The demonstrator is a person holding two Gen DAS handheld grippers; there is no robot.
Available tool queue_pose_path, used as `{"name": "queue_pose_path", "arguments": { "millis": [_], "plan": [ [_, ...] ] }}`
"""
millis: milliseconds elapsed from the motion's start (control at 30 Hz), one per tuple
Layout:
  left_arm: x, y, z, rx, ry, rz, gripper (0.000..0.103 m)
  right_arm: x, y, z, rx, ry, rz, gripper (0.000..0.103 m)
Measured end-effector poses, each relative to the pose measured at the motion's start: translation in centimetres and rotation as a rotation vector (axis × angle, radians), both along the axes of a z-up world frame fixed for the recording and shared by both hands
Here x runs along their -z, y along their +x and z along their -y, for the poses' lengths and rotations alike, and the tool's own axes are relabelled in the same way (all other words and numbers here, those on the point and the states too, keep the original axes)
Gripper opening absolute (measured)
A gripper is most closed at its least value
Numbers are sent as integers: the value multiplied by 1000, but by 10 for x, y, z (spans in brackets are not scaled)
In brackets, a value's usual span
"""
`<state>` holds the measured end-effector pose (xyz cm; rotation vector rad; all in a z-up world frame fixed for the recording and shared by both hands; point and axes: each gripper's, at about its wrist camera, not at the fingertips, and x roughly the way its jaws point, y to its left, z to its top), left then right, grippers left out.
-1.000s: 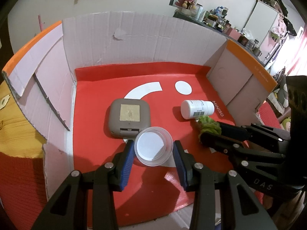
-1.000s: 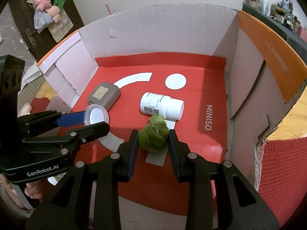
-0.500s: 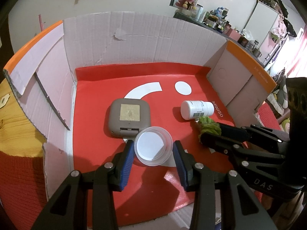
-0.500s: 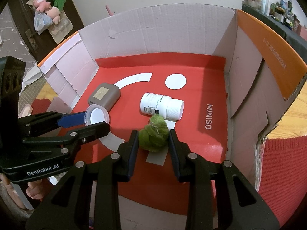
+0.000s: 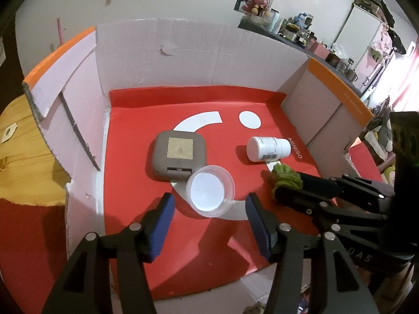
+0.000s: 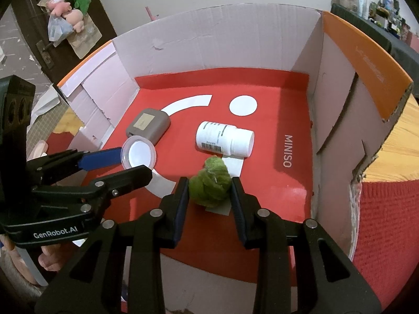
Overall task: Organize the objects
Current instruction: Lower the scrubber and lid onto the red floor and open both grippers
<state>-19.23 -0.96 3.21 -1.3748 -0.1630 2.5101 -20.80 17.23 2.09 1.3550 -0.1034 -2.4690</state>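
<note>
A clear plastic cup with a white bottom stands on the red floor of a cardboard box, against the front edge of a grey square case. My left gripper straddles the cup and its jaws are opening; the blue pads stand clear of the cup's sides. To the right, my right gripper is shut on a green fuzzy ball low over the floor. A white bottle lies on its side just behind the ball. The right wrist view also shows the cup and the case.
Cardboard walls with orange-topped flaps close in the back and both sides. The floor carries a white arc and dot and the word MINISO. Wooden tabletop and red cloth lie outside. A hand holds the left gripper.
The left gripper's jaws have spread away from the cup, which stays where it was. The right gripper and the green ball have not moved.
</note>
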Motion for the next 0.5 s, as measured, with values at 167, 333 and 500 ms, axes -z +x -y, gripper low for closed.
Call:
{"name": "queue_pose_path", "arguments": {
  "millis": [167,333,500],
  "plan": [
    [-5,6,3,-14,-7,-19,66,-2,5,3,-5,6,-10,46],
    [-9,12,5,-12,-3,-25,66,-3,8,3,-4,6,-15,47],
    [-13,19,4,-8,-22,-38,66,-5,12,2,-8,8,-18,47]
  ]
}}
